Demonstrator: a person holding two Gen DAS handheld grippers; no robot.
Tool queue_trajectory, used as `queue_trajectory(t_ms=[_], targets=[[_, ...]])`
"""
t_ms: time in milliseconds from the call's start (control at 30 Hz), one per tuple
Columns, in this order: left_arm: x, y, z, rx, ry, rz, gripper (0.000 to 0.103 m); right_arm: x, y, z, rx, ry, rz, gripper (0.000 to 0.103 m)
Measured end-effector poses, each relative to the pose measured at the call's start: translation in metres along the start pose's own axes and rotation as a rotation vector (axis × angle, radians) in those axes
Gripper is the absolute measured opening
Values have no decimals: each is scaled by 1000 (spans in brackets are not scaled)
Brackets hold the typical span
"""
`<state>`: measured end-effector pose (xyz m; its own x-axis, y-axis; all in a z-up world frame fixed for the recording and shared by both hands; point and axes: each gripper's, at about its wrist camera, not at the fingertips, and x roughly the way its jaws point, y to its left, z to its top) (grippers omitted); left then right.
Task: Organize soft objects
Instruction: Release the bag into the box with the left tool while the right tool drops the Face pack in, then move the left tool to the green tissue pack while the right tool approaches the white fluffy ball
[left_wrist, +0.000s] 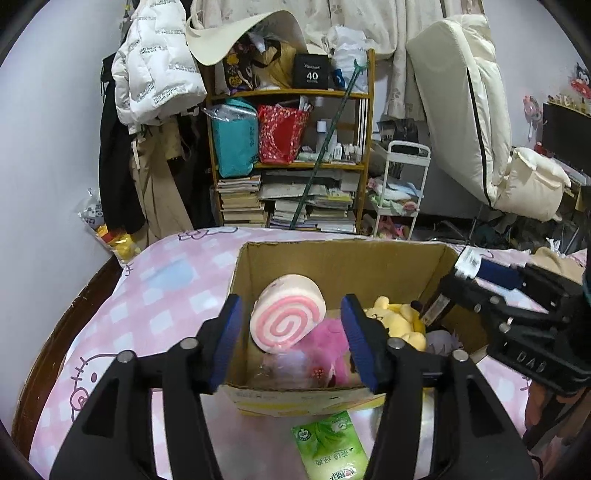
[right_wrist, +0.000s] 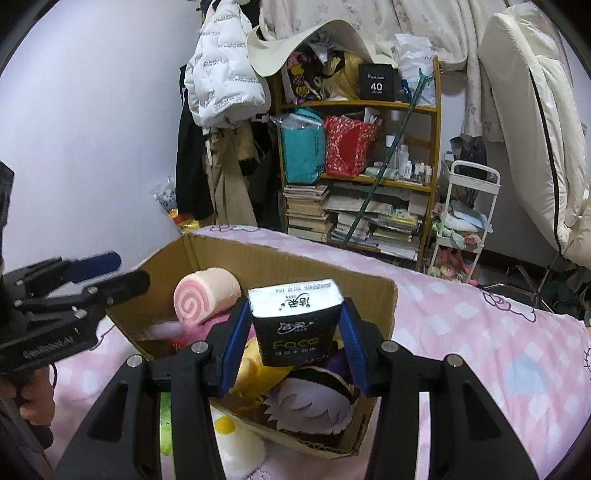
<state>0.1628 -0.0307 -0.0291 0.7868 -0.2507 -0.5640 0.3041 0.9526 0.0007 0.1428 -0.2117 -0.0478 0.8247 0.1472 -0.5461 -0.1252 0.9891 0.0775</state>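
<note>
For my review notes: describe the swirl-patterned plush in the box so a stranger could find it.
On the pink bed stands an open cardboard box. The swirl roll plush leans at its left side, a cream cylinder whose pink spiral end sets it apart from the yellow plush beside it.

A wooden bookshelf (left_wrist: 290, 155) stands against the wall beyond the pink checked bed (left_wrist: 159, 288). On its middle shelf sit a teal bag (left_wrist: 236, 138) and a red patterned bag (left_wrist: 281, 133). A white puffer jacket (left_wrist: 157, 70) hangs left of the bookshelf; a white trolley (left_wrist: 400, 188) stands right of it.
</note>
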Motion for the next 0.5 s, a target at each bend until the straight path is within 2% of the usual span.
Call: queue_trajectory(t_ms=[100,167,267,367,467,500], targets=[[-2,2,0,-3,9,2,55,1,-1,-3,10,15,2,55],[-5,3,0,-9,15,11,55,-1,-1,-6,14,22,0,69],[-10,6,-1,-24,26,0,56,-6,0,-9,21,25,-1,71],[-18,8,-1,-23,33,14,74,-12,1,-8,32,25,0,77],[-26,11,-3,-39,42,6,76,-20,2,-11,44,13,16,88],[-28,12,-4,-50,50,1,79,-23,3,-13,53,17,29,89]])
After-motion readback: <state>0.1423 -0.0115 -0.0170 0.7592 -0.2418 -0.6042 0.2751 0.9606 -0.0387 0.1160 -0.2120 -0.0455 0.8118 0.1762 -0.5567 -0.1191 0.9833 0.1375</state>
